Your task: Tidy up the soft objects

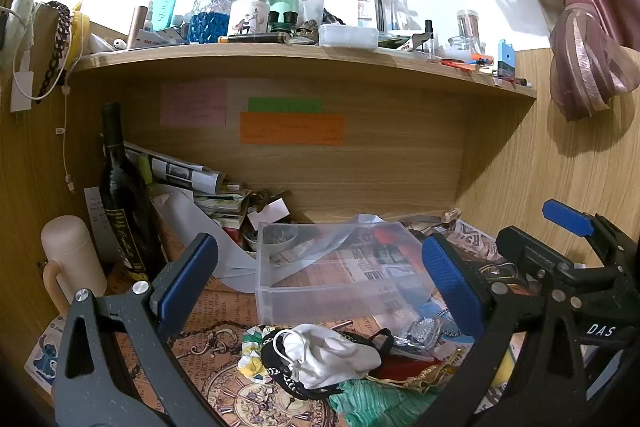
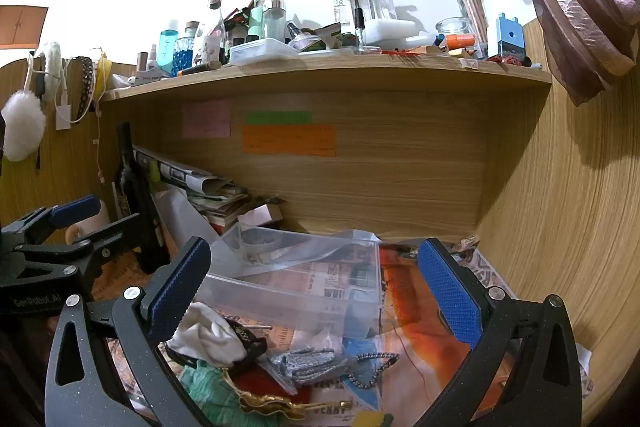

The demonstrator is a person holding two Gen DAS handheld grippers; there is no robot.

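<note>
Desk nook is packed. Biggest thing in play is the clear plastic bin (image 1: pixel 332 267), centre of the left wrist frame, open side facing us and looking empty apart from a plastic sheet draped in. Just below it, lower centre, is the soft pile: white cloth pouch (image 1: pixel 332 349) on top, black strap thing under it, green knit fabric (image 1: pixel 372 405) at the bottom edge. Left gripper (image 1: pixel 320 291) is spread wide, holding nothing, hovering over that pile. Right gripper (image 2: pixel 316 291) is also wide and empty.

Risk I see: the pouch's drawstring and that black strap look tangled, so grabbing one probably drags the beaded chain (image 2: pixel 374 367) or the silvery bag along. The dark wine bottle (image 1: pixel 124 195), left of frame, could tip if bumped.

Room is tight: wooden wall on the right, papers stacked on the left, shelf overhead. Open space is mostly straight ahead into the bin.
</note>
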